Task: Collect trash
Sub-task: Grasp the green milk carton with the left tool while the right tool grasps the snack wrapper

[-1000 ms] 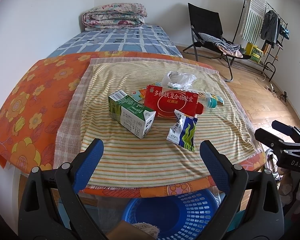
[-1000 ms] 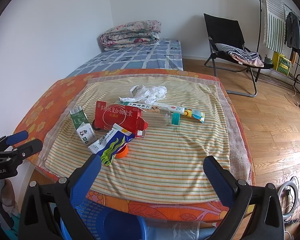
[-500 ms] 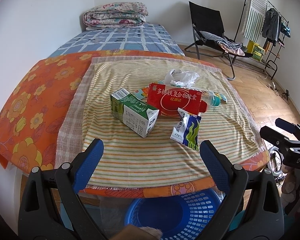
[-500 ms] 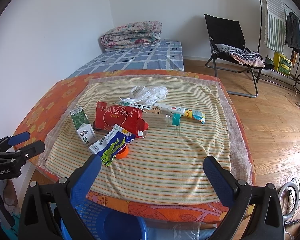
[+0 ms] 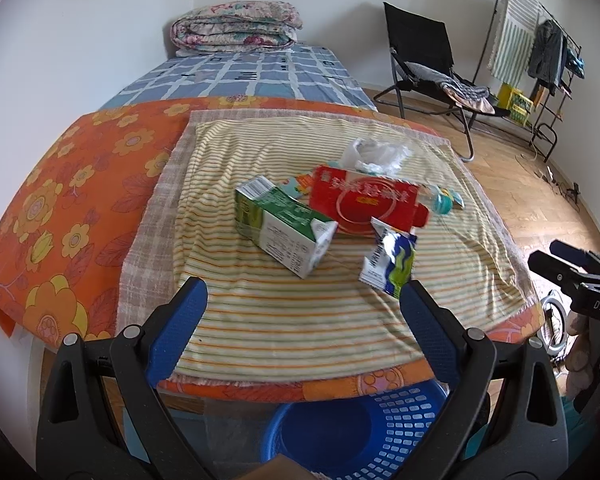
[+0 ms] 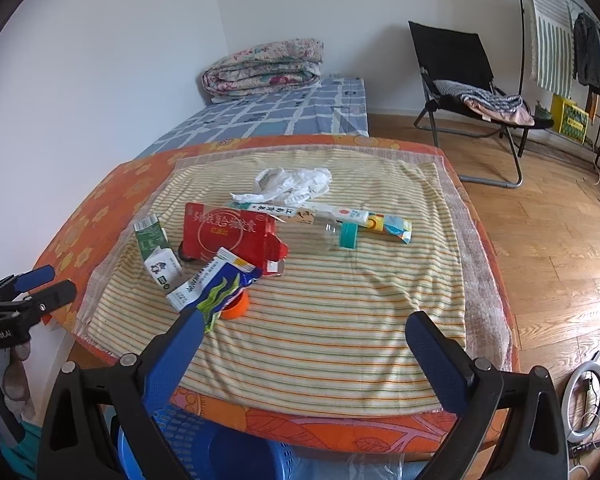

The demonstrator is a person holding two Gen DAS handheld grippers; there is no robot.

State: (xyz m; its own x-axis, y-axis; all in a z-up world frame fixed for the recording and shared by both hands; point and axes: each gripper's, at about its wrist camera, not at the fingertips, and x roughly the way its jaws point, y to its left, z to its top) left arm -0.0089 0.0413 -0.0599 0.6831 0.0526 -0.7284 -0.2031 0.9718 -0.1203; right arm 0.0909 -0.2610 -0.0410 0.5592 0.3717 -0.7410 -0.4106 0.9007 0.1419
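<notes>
Green-and-white carton (image 5: 285, 224), red box (image 5: 366, 204), blue-green-white sachet (image 5: 388, 262), yellow striped cloth (image 5: 300, 320), orange floral sheet (image 5: 80, 184), blue basket (image 5: 352, 428).

A folded quilt (image 6: 265, 66) is lying on the checked bed (image 6: 284, 114), and a black folding chair (image 6: 466, 92) is standing on the wooden floor (image 6: 548, 240).

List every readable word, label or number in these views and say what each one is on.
"DAS": on the right gripper body, seen from the left wrist view.
"GenRobot.AI": on the left gripper body, seen from the right wrist view.
"5": on the long wrapper beside the teal cap.
Red box: large Chinese characters, too blurred to read.
Green and white carton: print too small.
Blue and green snack packet: print too small.
</notes>
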